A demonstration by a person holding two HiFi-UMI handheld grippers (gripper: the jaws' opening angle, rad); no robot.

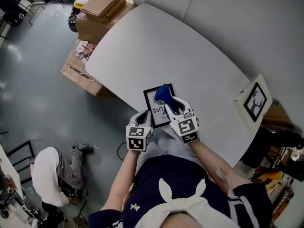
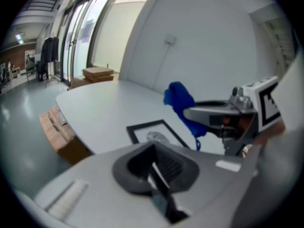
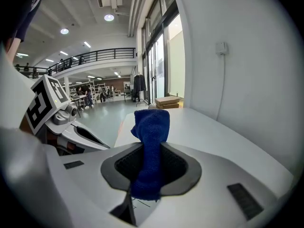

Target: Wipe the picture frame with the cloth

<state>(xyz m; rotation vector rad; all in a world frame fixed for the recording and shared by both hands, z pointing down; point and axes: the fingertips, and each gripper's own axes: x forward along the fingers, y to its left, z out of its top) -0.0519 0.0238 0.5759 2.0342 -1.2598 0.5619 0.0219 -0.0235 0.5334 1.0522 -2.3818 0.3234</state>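
Right claw: the right claw (image 3: pixel 151 170) is clamped tight on a blue terry cloth (image 3: pixel 151 137), whose free end stands bunched up beyond the jaw tips.
Left claw: the left claw (image 2: pixel 156 167) is closed to a sliver. It appears to pinch the near edge of the black picture frame (image 2: pixel 152 128), and the thin strip between its pads looks like that edge seen end-on.
Picture frame: it lies just ahead of both claws at the near rim of the white tabletop (image 1: pixel 190 56), print facing up.
Cloth over frame: the wad at the right claw's tip sits above the frame's far corner. Whether it touches the pane cannot be told.
Handling, cloth: soft, light and floppy. A bunch gripped near its middle, as here, likely leaves enough loose pile to rub with.
Handling, frame: stiff and light, probably glazed, so breakable and apt to skate on the smooth tabletop. The outer moulding, clear of the pane, looks the safest hold.
Also in shot: a second framed picture (image 1: pixel 255 101) well off to the right claw's right, and cardboard boxes (image 1: pixel 97 8) far beyond the left claw.
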